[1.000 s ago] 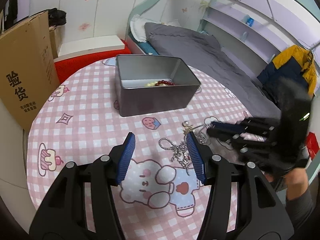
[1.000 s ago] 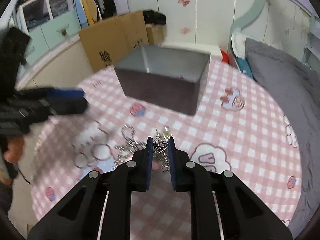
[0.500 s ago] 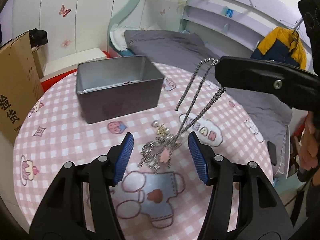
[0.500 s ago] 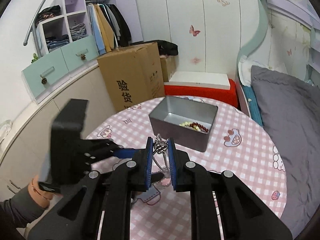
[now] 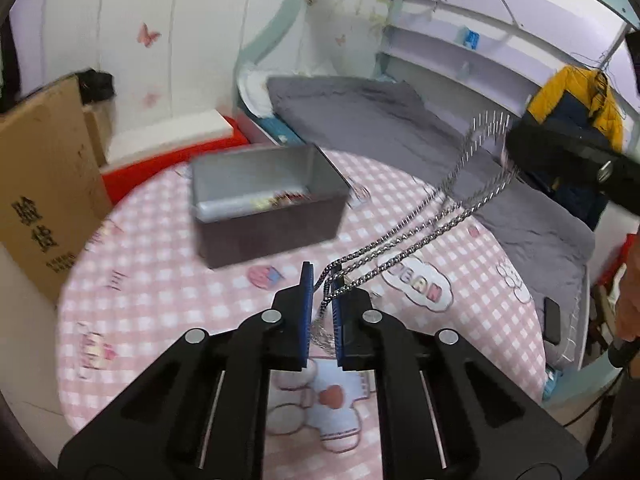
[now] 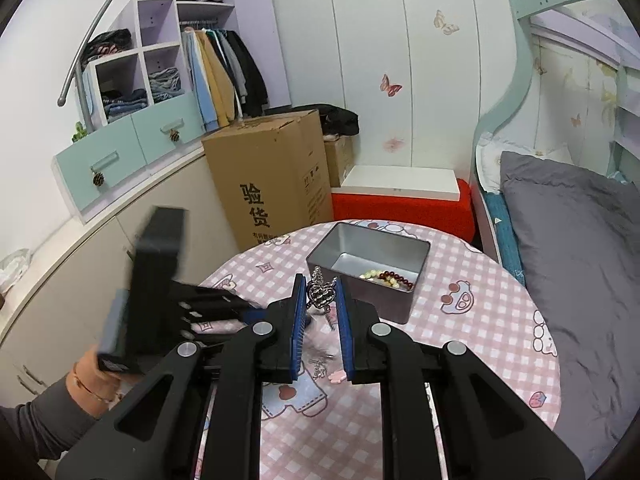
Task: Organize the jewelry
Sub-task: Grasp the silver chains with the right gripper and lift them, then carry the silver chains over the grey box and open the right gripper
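A tangle of silver chains stretches taut between both grippers above the pink checked table. My left gripper is shut on the chains' lower end, with more chain hanging below its pads. Up at the right, my right gripper holds the other end. In the right wrist view the right gripper is shut on a silver heart pendant. The grey tin box stands beyond, with a bead bracelet inside. A pink charm and a bit of chain lie on the table below.
A tall cardboard box stands beside the table's far left edge. A red and white bench is behind the table, and a grey bed runs along the right. A dark phone lies on the bed's edge.
The right gripper has lifted the chain tangle off the table. The left gripper has shut on the hanging chains, and they now run taut between the two grippers.
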The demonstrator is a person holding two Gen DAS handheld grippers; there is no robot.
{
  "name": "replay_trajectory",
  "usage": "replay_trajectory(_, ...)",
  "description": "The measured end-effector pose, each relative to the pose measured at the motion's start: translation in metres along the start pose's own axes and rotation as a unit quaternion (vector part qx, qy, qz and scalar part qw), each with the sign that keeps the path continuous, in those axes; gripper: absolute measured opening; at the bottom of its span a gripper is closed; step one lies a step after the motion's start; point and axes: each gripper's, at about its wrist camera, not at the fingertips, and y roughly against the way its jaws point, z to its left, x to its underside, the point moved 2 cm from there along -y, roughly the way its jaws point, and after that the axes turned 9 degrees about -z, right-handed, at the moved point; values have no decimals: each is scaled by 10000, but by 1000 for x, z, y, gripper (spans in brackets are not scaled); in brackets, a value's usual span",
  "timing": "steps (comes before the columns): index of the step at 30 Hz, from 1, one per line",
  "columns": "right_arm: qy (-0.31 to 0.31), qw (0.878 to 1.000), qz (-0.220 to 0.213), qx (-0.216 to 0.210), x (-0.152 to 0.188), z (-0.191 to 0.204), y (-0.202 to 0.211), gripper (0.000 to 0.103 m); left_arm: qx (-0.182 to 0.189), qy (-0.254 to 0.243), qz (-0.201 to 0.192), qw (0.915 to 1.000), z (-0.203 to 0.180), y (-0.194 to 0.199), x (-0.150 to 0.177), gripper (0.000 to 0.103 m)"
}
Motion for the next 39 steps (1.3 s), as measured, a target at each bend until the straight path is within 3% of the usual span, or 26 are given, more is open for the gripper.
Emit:
replay_trajectory(13, -79, 9999, -145, 52, -17, -9, -17, 13, -374, -44, -534, 9979, 15, 31, -72, 9)
replay_trajectory(28, -162, 9990, -365, 222, -51, -38, -54, 13, -694, -63, -976, 9928, 25, 9, -140, 9)
replay_trajectory(33, -174, 9987, -448, 173, -61, -42, -63, 13, -540, -94, -886, 9946, 26, -4, -141, 9)
replay_trajectory(39, -41, 9984, -543, 164, -76, -40, -61, 13, -190, -281, -622, 9975, 22, -18, -116, 10)
